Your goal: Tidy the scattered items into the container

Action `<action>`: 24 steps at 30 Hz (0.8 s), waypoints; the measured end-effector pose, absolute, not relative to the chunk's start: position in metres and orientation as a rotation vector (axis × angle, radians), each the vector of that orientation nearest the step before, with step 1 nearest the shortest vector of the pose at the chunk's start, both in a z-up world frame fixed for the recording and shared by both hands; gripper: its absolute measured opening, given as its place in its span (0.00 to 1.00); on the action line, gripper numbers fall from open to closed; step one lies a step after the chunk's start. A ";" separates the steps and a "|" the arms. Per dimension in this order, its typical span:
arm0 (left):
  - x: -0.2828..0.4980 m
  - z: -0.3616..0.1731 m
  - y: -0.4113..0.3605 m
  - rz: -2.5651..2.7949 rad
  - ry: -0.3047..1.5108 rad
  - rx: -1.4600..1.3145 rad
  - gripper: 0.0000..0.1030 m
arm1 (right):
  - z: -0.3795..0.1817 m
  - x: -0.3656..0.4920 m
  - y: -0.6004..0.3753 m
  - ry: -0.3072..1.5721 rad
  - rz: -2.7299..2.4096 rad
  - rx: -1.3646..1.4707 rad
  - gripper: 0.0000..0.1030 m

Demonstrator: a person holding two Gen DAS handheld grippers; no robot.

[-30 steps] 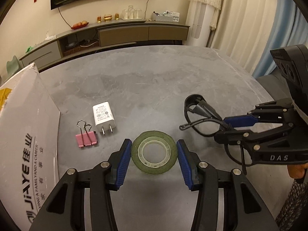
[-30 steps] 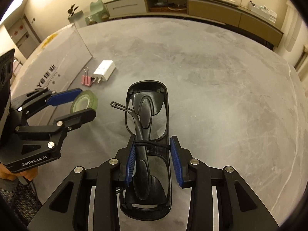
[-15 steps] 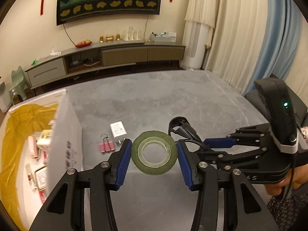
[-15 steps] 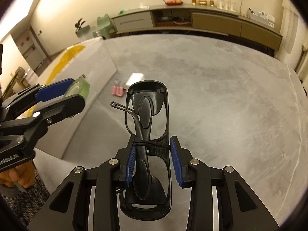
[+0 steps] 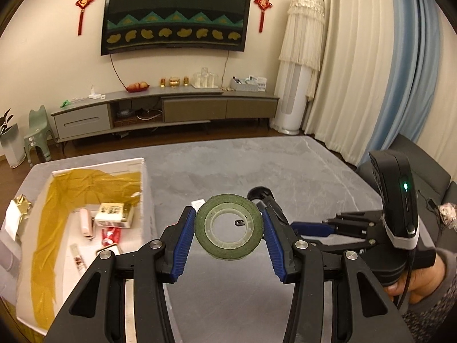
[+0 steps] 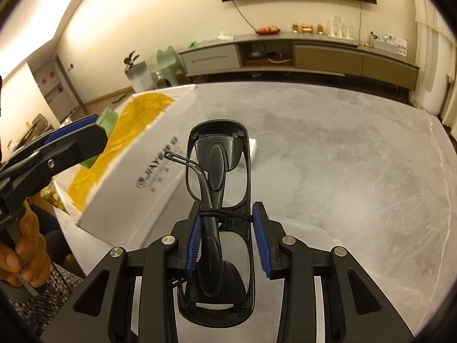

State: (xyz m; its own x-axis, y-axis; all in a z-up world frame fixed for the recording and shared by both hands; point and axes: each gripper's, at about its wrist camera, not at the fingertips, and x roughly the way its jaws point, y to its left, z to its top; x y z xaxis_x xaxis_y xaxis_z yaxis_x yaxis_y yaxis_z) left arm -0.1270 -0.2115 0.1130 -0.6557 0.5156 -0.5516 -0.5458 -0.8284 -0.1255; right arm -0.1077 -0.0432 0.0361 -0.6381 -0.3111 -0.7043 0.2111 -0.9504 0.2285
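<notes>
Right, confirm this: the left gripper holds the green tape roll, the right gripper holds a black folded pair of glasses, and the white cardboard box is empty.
Not empty. The left wrist view shows small packets and tubes lying in the white cardboard box. The left gripper does hold the green tape roll, and the right gripper the black folded glasses.

Warm yellowish indoor light all round, fairly dim, with the brightest patch being a washed-out glow on the ceiling (image 6: 34, 17) at the upper left of the right wrist view. Both views have heavy fisheye bend plus black vignetting in the corners, so the TV cabinet (image 5: 165, 108) bows and the curtains (image 5: 371, 65) lean inward. The grey worktop (image 6: 357, 157) shows a soft sheen instead of hard glare, shadows under the fingers (image 5: 182, 245) are faint and diffuse, and the box (image 6: 142, 157) at left looks a bit smeared while the near black frames stay crisp.
</notes>
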 end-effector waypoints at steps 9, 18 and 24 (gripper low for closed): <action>-0.110 0.133 -0.243 2.444 0.025 -0.727 0.48 | 0.047 -0.088 -0.065 -0.259 -2.617 1.093 0.35; -0.097 0.150 -0.274 2.468 -0.031 -0.667 0.48 | 0.064 -0.075 -0.090 -0.282 -2.622 1.046 0.35; -0.095 0.158 -0.292 2.488 -0.068 -0.640 0.48 | 0.087 -0.069 -0.110 -0.241 -2.630 1.001 0.35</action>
